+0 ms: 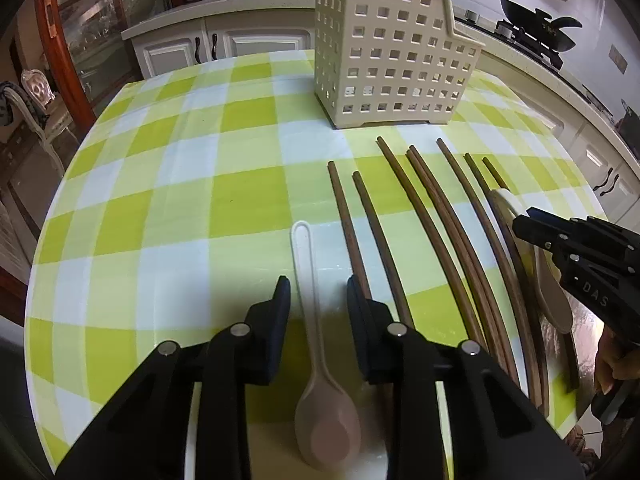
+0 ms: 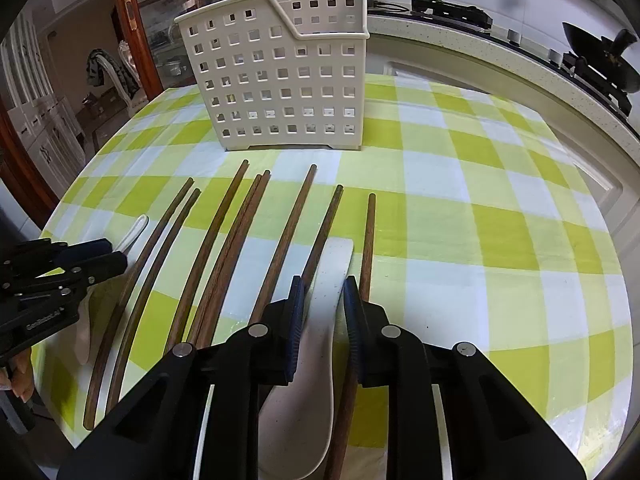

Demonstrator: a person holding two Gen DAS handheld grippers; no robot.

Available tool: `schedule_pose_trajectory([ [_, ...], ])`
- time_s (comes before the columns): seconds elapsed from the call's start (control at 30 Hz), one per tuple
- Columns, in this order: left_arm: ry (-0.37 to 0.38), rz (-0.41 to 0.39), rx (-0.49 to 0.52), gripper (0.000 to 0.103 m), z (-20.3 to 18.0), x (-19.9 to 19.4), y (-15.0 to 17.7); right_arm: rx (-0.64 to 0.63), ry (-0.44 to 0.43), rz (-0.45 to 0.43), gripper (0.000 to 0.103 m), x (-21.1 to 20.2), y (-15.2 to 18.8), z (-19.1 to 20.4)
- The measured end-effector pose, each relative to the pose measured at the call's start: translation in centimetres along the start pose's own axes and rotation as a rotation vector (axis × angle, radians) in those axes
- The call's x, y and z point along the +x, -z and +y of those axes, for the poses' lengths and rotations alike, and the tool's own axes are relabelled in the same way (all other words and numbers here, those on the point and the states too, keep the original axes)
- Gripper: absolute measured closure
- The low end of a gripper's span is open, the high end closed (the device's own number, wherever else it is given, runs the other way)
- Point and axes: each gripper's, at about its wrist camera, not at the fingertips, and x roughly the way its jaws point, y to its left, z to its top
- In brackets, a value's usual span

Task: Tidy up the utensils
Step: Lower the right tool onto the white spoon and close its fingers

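A cream perforated basket [image 1: 390, 46] [image 2: 280, 72] stands at the far side of the checked table. Several brown chopsticks [image 1: 436, 216] [image 2: 224, 240] lie in a row in front of it. A slim white spoon [image 1: 316, 344] lies between the open jaws of my left gripper [image 1: 316, 292], handle pointing away; it also shows in the right wrist view [image 2: 134, 232]. A wide white spoon [image 2: 328, 304] lies between the open jaws of my right gripper [image 2: 322, 288], beside a chopstick [image 2: 366, 248]. That spoon [image 1: 554, 292] and the right gripper [image 1: 528, 224] also show in the left wrist view.
The green and white checked tablecloth [image 1: 180, 200] [image 2: 500, 220] covers the round table. Kitchen counters with a stove and wok [image 1: 540, 28] [image 2: 600, 60] run behind. A chair [image 1: 28, 104] stands at the left. The left gripper [image 2: 60, 264] shows at the left of the right wrist view.
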Motion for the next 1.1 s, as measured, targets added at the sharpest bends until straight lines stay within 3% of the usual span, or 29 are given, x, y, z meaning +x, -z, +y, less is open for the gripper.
schedule_pose_trajectory([
  [0.07, -0.002, 0.007, 0.005, 0.081, -0.1, 0.3, -0.1, -0.004, -0.008, 0.002, 0.082, 0.1, -0.1, 0.0],
  [0.63, -0.001, 0.018, -0.025, 0.084, 0.4, 0.9, -0.7, -0.001, -0.034, 0.011, 0.082, 0.6, -0.3, -0.3],
  [0.77, -0.008, 0.02, -0.034, 0.091, 0.8, 1.0, -0.7, -0.01, -0.026, 0.014, 0.082, 0.7, -0.4, -0.2],
  [1.1, -0.019, 0.018, -0.02, 0.092, 0.4, 0.8, -0.5, -0.025, 0.006, 0.008, 0.088, 0.6, -0.5, -0.5],
])
